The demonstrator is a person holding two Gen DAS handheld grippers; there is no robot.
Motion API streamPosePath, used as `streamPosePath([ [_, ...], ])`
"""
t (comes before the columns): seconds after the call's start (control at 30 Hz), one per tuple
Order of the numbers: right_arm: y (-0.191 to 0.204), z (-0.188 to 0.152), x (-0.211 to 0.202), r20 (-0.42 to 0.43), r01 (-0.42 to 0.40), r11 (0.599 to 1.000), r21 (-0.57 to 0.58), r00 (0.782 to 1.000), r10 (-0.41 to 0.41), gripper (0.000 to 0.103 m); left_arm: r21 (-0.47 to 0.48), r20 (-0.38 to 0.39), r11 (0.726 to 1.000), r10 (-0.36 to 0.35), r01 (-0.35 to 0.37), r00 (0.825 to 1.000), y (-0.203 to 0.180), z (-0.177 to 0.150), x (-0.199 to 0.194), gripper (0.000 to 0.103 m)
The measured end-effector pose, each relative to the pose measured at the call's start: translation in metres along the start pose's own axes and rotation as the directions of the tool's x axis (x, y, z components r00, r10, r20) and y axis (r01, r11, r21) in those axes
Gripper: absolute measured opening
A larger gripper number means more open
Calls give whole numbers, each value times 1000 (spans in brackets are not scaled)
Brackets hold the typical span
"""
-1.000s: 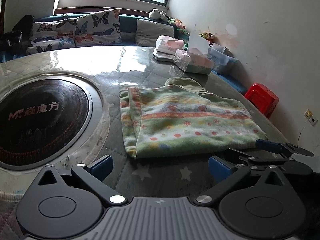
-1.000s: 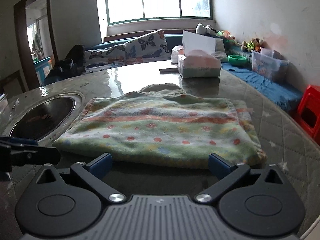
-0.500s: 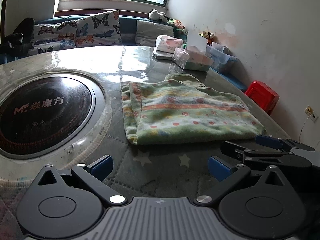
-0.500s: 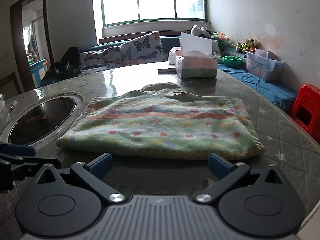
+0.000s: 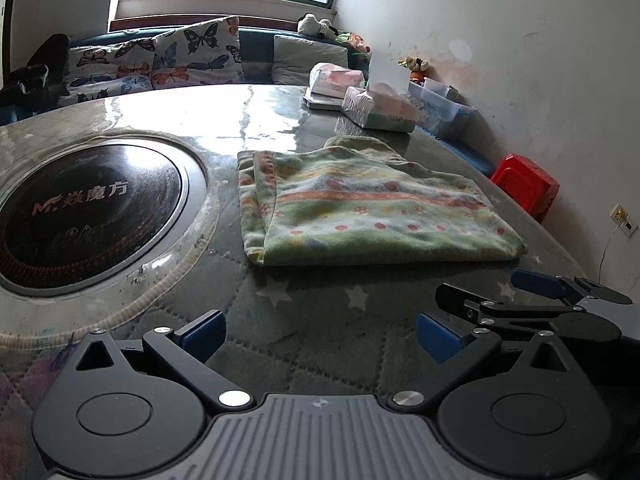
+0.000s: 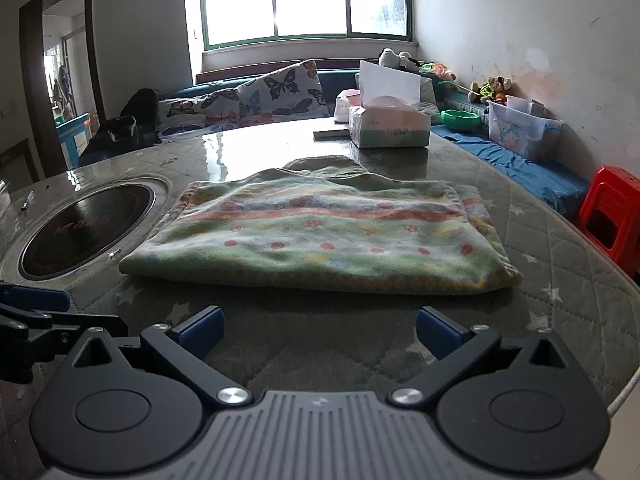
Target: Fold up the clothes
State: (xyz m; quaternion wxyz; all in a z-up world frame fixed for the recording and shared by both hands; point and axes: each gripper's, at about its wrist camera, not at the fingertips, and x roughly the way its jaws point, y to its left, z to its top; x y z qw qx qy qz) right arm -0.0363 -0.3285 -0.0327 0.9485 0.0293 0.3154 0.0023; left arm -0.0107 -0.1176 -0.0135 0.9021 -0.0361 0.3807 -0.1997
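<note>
Cooktop writing: "MT 焱魔方" on the black induction hob (image 5: 86, 208).
Folded fleece garment (image 6: 320, 236): flat on the quilted table (image 6: 560, 248), right of the hob.
Left gripper (image 5: 320, 330): spread wide, empty, low before the garment.
Right gripper (image 6: 319, 328): the same.

Black claw (image 5: 320, 334) linkages w/ silver screws, blue pads (image 5: 202, 332) — grey ribbed base.

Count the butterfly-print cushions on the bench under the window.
2. One white butterfly-print cushion leans against the dark blue bench, nearer the plain grey cushion; the other butterfly-print cushion sits left of it. More may be hidden behind the table edge.
</note>
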Motion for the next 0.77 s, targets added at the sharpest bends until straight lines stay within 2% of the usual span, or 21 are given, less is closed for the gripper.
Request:
streamPosePath([
  [0.77,7,-6,-12,4,-1,1000,-6,1000,1,103,16,17,999,31,-31,999,-9,-12,-11,103],
])
